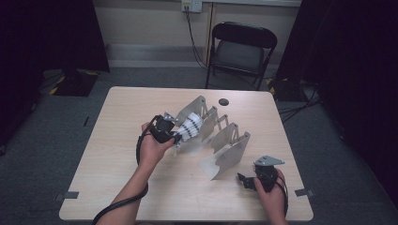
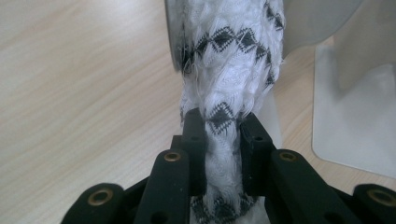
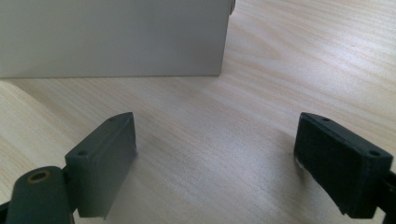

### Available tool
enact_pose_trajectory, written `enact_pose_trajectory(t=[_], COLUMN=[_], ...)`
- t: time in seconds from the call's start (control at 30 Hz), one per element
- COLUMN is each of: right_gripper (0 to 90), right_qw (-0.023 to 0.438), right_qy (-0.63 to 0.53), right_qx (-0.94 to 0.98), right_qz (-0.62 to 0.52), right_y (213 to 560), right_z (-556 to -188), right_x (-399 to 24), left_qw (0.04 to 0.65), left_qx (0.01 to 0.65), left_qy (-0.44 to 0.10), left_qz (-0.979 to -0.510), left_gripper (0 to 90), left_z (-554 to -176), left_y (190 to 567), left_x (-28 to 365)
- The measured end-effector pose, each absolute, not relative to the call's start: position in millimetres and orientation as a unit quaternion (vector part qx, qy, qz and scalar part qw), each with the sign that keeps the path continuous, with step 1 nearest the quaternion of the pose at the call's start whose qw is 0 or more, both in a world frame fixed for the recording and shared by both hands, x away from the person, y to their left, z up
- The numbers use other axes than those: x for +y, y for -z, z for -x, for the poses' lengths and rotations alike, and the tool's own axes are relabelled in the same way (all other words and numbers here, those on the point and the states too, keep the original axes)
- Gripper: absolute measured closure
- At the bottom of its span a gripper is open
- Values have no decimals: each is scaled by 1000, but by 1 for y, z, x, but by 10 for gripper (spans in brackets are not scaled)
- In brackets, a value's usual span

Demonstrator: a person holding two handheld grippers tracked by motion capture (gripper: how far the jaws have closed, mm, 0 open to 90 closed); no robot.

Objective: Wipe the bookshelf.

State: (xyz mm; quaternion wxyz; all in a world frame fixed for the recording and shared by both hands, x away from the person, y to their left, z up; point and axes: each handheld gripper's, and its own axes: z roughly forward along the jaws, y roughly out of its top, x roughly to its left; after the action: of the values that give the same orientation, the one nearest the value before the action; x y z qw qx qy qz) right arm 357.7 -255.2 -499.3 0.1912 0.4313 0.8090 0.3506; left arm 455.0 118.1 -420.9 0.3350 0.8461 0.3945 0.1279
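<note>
We hold the left gripper (image 1: 174, 136) near the middle of the table (image 1: 117, 140), its jaws clamped on a white sock with black zigzag bands (image 2: 229, 88). The sock lies over the left-hand plate of a grey metal rack (image 1: 220, 140), which stands in the centre of the table and runs toward the right front. In the left gripper view the sock's bunched cloth is pinched between the two pads, and the plate's edge shows just behind it. We keep the right gripper (image 1: 247, 180) near the front right corner, jaws standing wide with nothing between them, just beside the rack's nearest plate (image 3: 112, 37). Bare wood lies wide along the left edge and the front.
</note>
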Motion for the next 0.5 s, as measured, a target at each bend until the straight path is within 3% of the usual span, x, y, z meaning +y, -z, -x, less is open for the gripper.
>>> enact_pose_trajectory(t=[0.5], right_gripper=[125], right_qw=[192], right_qy=[-351], right_qx=[809], right_qz=[-431], right_y=[499], right_z=[-356], right_x=[-255], left_qw=[305], left_qx=[416], left_qy=[-97], left_qz=[-851], left_gripper=[761], left_z=[-452], left_y=[470], left_x=[120])
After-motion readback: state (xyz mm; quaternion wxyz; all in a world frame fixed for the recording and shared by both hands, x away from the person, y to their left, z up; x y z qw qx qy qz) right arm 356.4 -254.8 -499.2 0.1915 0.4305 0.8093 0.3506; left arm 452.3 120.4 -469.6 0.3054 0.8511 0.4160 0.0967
